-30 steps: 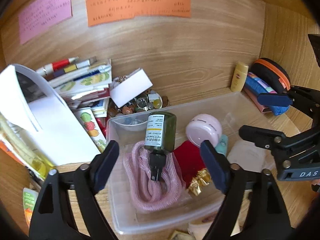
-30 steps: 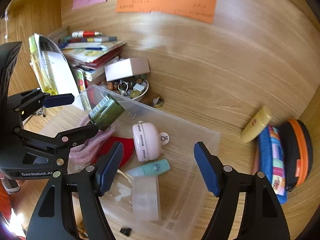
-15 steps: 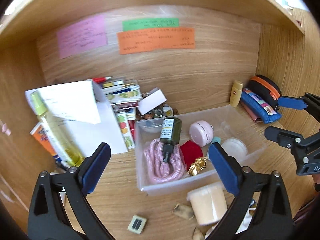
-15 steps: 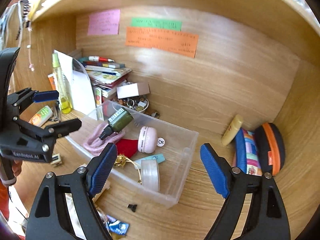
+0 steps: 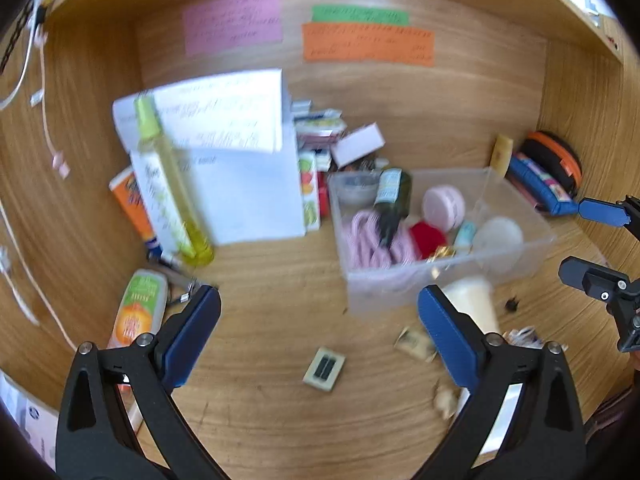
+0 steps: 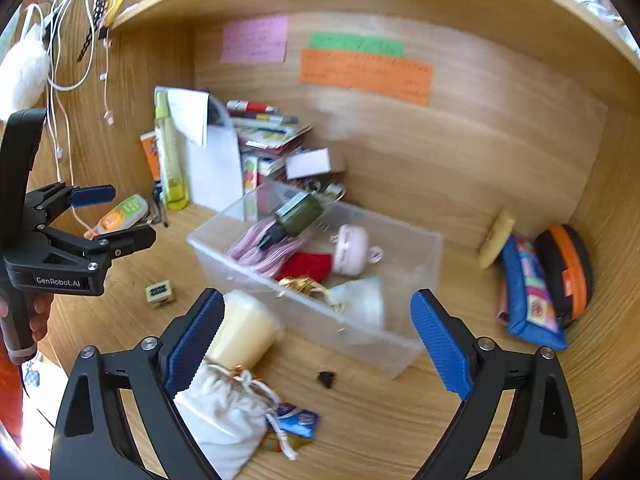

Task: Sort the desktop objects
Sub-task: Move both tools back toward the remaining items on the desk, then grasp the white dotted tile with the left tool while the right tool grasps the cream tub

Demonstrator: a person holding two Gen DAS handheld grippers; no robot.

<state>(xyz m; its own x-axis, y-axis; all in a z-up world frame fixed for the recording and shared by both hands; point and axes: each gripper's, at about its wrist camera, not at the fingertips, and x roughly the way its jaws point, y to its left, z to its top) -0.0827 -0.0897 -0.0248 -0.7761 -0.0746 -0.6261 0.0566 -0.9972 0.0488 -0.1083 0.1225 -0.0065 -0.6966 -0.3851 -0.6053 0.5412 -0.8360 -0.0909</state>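
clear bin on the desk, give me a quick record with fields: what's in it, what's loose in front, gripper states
bin: clear plastic bin on the wooden desk
inside: dark green bottle lying on pink rope, red pouch, pink round case
loose in front: cream cup, white drawstring bag
left gripper: open, empty
right gripper: jaws opening, nothing held

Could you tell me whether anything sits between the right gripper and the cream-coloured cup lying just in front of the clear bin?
Nothing visible blocks it. The cream cup lies on its side on the desk, just beyond the left finger of the right gripper, whose fingers are opening with nothing between them. A white drawstring pouch lies beside the cup, nearer the camera, and the clear bin is behind it.
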